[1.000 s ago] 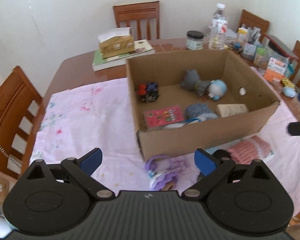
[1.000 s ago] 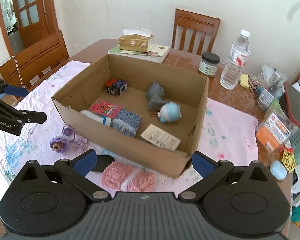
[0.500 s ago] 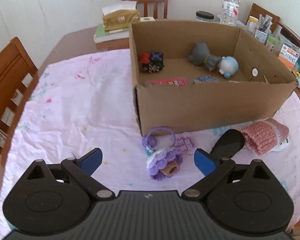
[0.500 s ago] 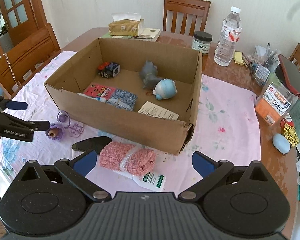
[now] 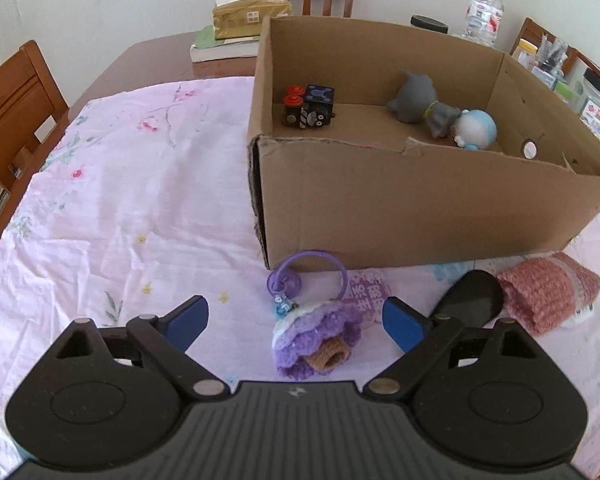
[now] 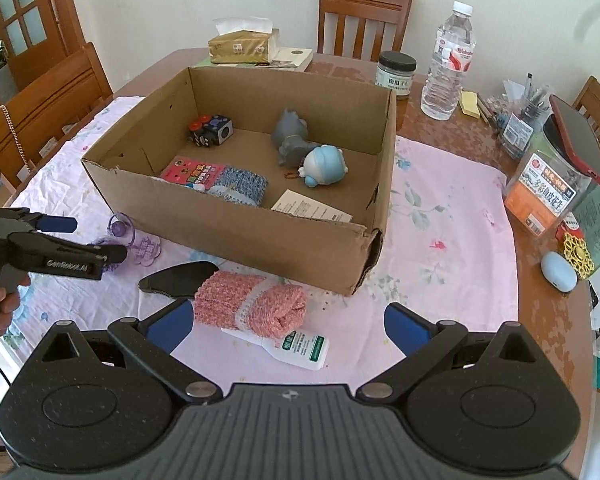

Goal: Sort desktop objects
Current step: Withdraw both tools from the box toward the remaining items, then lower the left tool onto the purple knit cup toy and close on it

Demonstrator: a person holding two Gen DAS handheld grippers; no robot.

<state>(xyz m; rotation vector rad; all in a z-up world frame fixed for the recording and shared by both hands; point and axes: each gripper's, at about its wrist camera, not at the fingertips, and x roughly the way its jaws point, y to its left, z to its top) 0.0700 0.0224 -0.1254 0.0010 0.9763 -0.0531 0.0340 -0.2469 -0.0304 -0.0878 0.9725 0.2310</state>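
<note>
A cardboard box point(image 5: 420, 208) point(image 6: 236, 224) holds a black cube toy point(image 5: 310, 106), a grey figure point(image 5: 414, 98), a blue-white figure point(image 5: 476, 128), a pink card point(image 6: 192, 172) and a blue knit roll point(image 6: 242, 186). A purple crochet keychain point(image 5: 316, 336) with a purple ring point(image 5: 312, 268) lies on the cloth between the open jaws of my left gripper point(image 5: 296, 320), which also shows in the right wrist view point(image 6: 88, 240). A pink knit roll point(image 6: 252, 304) point(image 5: 548, 294) lies on a white bottle point(image 6: 300, 346), between the open jaws of my right gripper point(image 6: 286, 322).
A black flat object point(image 6: 180, 278) point(image 5: 470, 300) lies beside the pink roll. A pink floral cloth point(image 5: 120, 208) covers the table. A tissue box point(image 6: 242, 46), jar point(image 6: 396, 74), water bottle point(image 6: 448, 62) and clutter point(image 6: 552, 184) stand behind and right. Wooden chairs point(image 5: 8, 120) surround the table.
My left gripper has dropped and moved in toward the purple keychain, which now lies between its jaws. My right gripper has lowered toward the pink knit roll.
</note>
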